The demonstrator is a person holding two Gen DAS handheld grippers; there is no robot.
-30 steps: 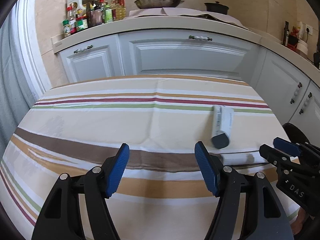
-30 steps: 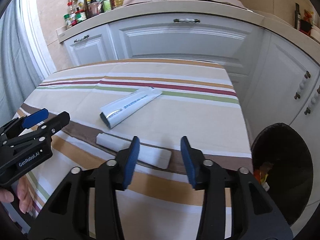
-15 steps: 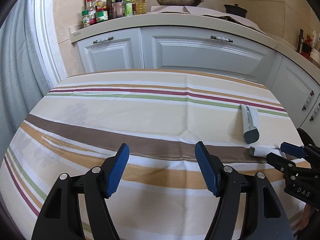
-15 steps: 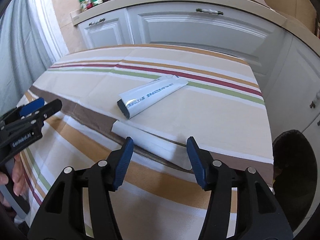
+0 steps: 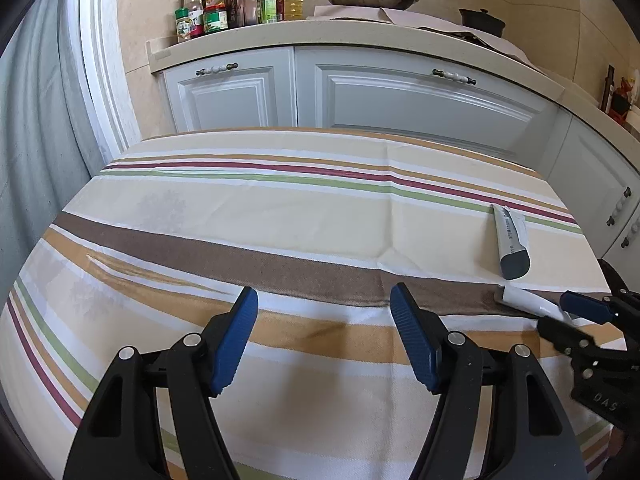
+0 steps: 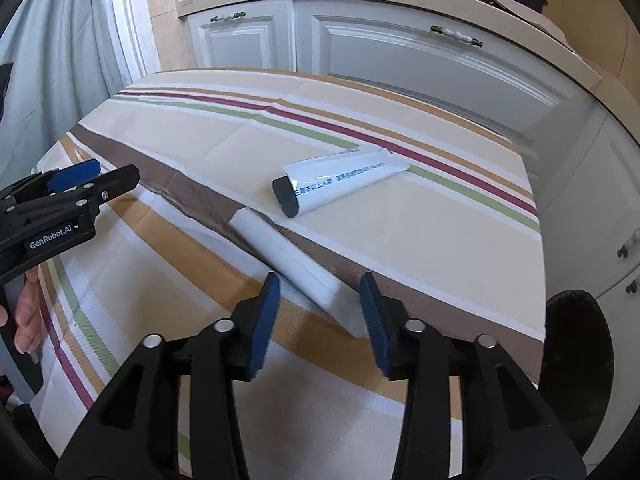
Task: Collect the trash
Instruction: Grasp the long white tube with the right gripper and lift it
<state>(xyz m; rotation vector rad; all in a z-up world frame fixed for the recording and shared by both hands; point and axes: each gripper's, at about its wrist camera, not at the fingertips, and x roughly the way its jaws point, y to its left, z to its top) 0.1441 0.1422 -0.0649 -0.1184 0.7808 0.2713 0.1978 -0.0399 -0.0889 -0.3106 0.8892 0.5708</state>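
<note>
Trash here is 2 pieces on the striped tablecloth (image 6: 420,240): a white paper roll (image 6: 296,264) lying across the brown stripe, and a white tube with a dark cap (image 6: 340,184) just beyond it, apart from it. Right gripper (image 6: 318,312) is plainly the nearer one; its blue pads stand open on either side of the roll's near end, gripping nothing yet, and whether either pad touches the paper I cannot tell. The roll's long axis runs diagonally, from between the jaws away to the upper left, so the jaws straddle it across its width, which looks right for a pinch. Left gripper (image 5: 324,336) is open too, empty, over bare cloth well to the left of both pieces. A dark bin (image 6: 576,364) sits beside the table's right edge, likely the drop point. Closing on the very end risks the roll pivoting or slipping out.
</note>
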